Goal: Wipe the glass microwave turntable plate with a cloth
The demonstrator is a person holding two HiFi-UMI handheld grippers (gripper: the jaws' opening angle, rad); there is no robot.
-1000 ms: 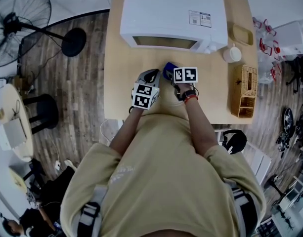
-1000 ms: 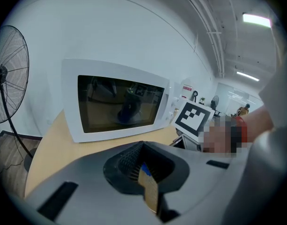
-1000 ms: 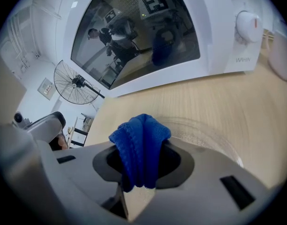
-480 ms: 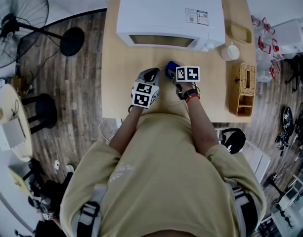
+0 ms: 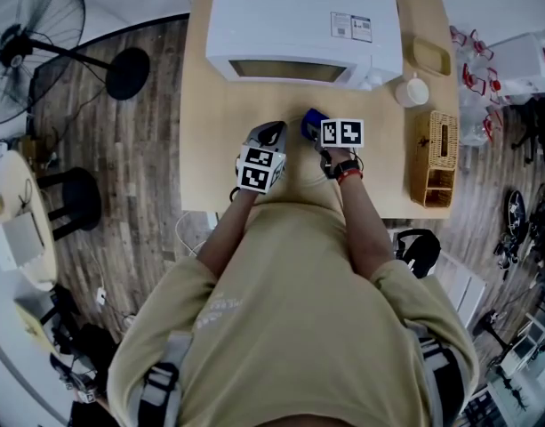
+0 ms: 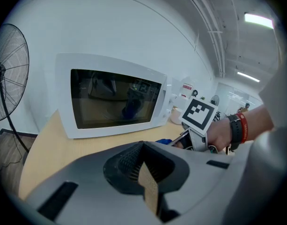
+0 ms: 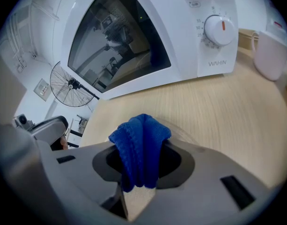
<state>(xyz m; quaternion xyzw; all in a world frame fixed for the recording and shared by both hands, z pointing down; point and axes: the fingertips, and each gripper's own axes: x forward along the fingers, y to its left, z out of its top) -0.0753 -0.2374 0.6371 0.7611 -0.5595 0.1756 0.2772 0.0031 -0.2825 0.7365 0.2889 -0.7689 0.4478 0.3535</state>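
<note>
Pinching the blue cloth (image 7: 139, 146), the right gripper (image 7: 139, 175) is held near the shut microwave (image 5: 303, 25). The left gripper (image 6: 145, 172) is pressed together, empty. Wiping is judged unstarted, no plate clearly seen.

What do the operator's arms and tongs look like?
Both are grey moulded bodies: left tongs and right tongs, each with a dark recess round tan pads. Each carries a white cube with black square markers. The person wears a tan short-sleeved top, with a black watch and red band on the right wrist.
</note>
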